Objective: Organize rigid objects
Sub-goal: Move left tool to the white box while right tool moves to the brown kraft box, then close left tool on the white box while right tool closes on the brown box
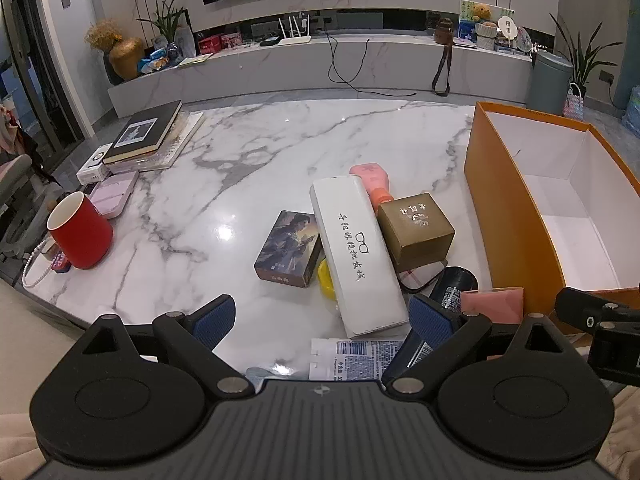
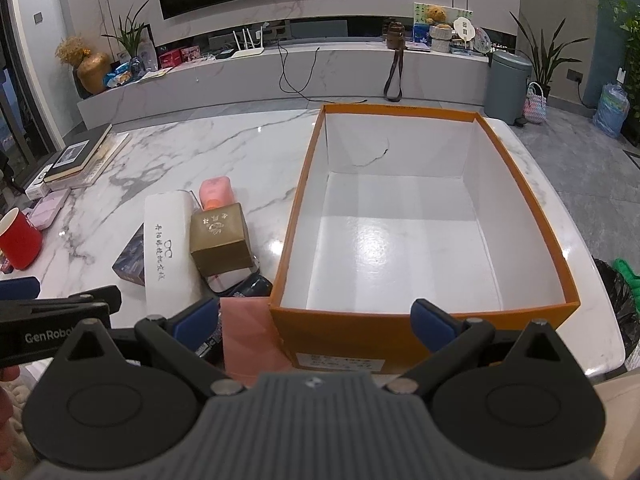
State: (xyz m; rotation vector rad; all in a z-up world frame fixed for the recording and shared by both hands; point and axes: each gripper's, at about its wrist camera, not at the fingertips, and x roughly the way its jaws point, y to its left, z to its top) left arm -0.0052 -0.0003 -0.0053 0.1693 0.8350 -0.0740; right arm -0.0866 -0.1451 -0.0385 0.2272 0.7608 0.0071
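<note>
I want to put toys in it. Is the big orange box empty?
Empty: the orange cardboard box shows only its bare white floor and walls.

Ahead of the left gripper's fingers [image 1: 212, 316] a glasses case [image 1: 354, 256] lies on the table [image 1: 240, 152], leaning over a card box [image 1: 289, 248] to its left, with a small square box [image 1: 416, 226] touching its right. Farther right stands the open shoebox [image 1: 504, 188], directly ahead of the right gripper's fingers [image 2: 432, 322]. A mug [image 1: 80, 232] stands far left.

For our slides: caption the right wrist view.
Open right gripper hovers over the empty orange box.
</note>
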